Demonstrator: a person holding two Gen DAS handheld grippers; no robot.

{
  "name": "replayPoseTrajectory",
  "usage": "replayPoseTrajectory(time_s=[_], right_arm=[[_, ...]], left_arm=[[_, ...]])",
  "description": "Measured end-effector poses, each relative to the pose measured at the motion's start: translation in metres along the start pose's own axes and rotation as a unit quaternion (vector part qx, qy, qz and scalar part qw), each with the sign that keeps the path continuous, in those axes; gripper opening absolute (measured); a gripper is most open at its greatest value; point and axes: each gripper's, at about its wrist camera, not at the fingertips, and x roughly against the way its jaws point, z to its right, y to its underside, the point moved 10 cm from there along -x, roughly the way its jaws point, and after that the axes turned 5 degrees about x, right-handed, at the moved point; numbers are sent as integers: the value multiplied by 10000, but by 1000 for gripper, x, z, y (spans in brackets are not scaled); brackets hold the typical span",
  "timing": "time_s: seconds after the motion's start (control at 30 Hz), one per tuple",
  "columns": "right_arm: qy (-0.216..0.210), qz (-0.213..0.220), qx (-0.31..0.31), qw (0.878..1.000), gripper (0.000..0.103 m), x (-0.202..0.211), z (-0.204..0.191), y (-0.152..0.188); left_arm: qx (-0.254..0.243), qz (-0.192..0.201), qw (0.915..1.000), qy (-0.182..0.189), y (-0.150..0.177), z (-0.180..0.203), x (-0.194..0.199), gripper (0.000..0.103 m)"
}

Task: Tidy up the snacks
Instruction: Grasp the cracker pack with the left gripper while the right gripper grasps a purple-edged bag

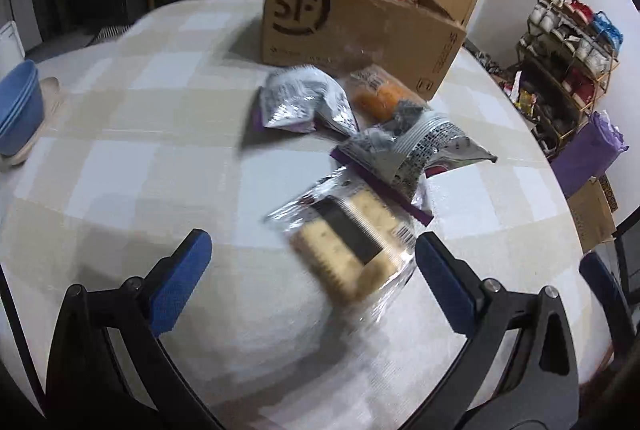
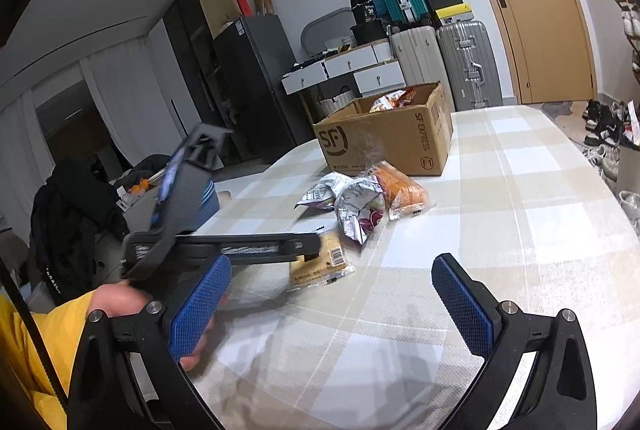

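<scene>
My left gripper (image 1: 310, 246) is open, low over the table. A clear packet of crackers (image 1: 348, 242) lies flat just ahead of it, closer to the right finger and not gripped. Beyond the packet are two crumpled silver and purple snack bags (image 1: 304, 102) (image 1: 416, 146) and an orange packet (image 1: 380, 94). An open SF cardboard box (image 1: 352, 26) behind them holds a few snacks. My right gripper (image 2: 332, 264) is open and empty, hovering nearer the table edge. From there I see the cracker packet (image 2: 324, 262), silver bags (image 2: 356, 206), orange packet (image 2: 400, 188) and box (image 2: 384, 142).
Stacked blue bowls (image 1: 18, 106) stand at the left of the checked tablecloth (image 1: 140, 170). A hand in a yellow sleeve (image 2: 116, 298) holds the left tool. A shoe rack (image 1: 568, 50) and a purple bag (image 1: 592, 150) stand past the table's right edge; suitcases (image 2: 464, 66) line the far wall.
</scene>
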Motion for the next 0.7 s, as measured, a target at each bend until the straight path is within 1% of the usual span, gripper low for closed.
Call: replayPoseTrajectory(time_s=[0.03,0.1,0.17,0.2,0.3,0.4,0.43,0.5,0.53,0.57,0.6,0.7], right_arm=[[-16,7,-35,10000,102,0,3,0],[0,-1,-82,10000,102,0,8,1],[-15,-5,-181,9998,102,0,15,1],[-23,-12,-226,9997,102,0,18,1],[-63,-37,-384,9992,102,-1,27,4],[-131,-85,-483,9987,102,-4,30,5],[-131,-86,-470,9988,102,-4,29,5],[-130,-114,-409,9990,102,-7,27,6],[-120,-132,-367,9992,102,-8,26,6],[-120,-143,-337,9993,102,-8,24,7],[-127,-156,-330,9993,102,-9,24,7],[-113,-206,-389,9990,102,-12,26,9]], left_arm=[[9,-53,10000,-28,-1,4,-6,98],[-14,-179,9998,-48,0,10,-17,98],[-99,-357,9990,-240,2,14,-31,98],[-116,-411,9988,-256,3,15,-35,98],[-164,-361,9981,-481,0,19,-41,98],[-215,-300,9982,-467,0,20,-41,96],[-264,-262,9983,-438,0,21,-39,92],[-353,-252,9984,-355,1,20,-37,87],[-440,-233,9982,-333,1,20,-35,78],[-515,-208,9980,-309,2,20,-32,64],[-599,-192,9976,-301,2,20,-30,62],[-636,-197,9976,-168,4,14,-24,61]])
